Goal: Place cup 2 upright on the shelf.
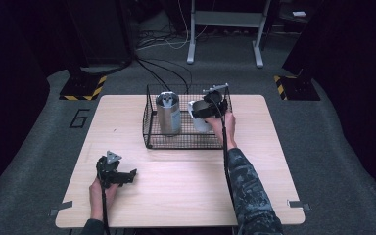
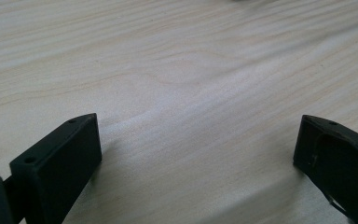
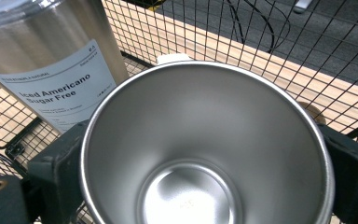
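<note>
Steel cup (image 3: pixel 205 149) sits clamped between the right hand-held gripper (image 3: pixel 205 168) jaws, inside the wire basket (image 1: pixel 149 122).

Silver steel cup (image 3: pixel 205 154) with shiny bare inside, brushed silver tumbler (image 3: pixel 42 42) with white label in black text, black wire-grid basket (image 1: pixel 149 125), pale wood-grain worktop (image 1: pixel 186 191), black jaws on both grippers, camouflage-patterned sleeve (image 1: pixel 247 188), yellow-black hazard stripes on floor plates (image 1: pixel 84 88).

light: table (image 1: pixel 176 186) bright, surroundings dark | glare: cup (image 3: pixel 205 154) interior | blur: left claw view soft
</note>
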The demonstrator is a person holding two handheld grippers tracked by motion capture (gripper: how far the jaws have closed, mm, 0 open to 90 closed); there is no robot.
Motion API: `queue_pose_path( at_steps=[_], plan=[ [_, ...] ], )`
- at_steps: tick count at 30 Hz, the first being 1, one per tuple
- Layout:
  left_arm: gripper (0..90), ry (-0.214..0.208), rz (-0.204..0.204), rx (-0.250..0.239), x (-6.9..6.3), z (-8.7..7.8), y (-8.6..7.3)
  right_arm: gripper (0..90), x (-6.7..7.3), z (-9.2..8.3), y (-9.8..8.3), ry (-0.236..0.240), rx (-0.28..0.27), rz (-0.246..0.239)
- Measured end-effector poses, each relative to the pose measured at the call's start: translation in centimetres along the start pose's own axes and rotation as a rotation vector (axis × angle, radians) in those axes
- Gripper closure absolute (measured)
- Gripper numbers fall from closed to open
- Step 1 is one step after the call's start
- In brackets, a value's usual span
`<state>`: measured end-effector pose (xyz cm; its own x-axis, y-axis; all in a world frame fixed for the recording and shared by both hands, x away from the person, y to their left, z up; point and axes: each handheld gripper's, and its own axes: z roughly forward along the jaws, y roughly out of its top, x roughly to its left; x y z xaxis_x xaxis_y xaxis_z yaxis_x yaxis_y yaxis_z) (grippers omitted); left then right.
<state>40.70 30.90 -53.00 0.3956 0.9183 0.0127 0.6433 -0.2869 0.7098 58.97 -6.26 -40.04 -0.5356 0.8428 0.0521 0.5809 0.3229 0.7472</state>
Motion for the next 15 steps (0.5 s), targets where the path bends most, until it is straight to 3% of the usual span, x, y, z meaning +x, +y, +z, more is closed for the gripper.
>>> queue_pose_path(
  at_steps=[15],
  plan=[
    [0.7, 0.0, -0.006, -0.007, 0.0, 0.1, 0.0, 5.7, 0.1, 1.1, -0.9, -0.003, 0.046, 0.002]
  ],
)
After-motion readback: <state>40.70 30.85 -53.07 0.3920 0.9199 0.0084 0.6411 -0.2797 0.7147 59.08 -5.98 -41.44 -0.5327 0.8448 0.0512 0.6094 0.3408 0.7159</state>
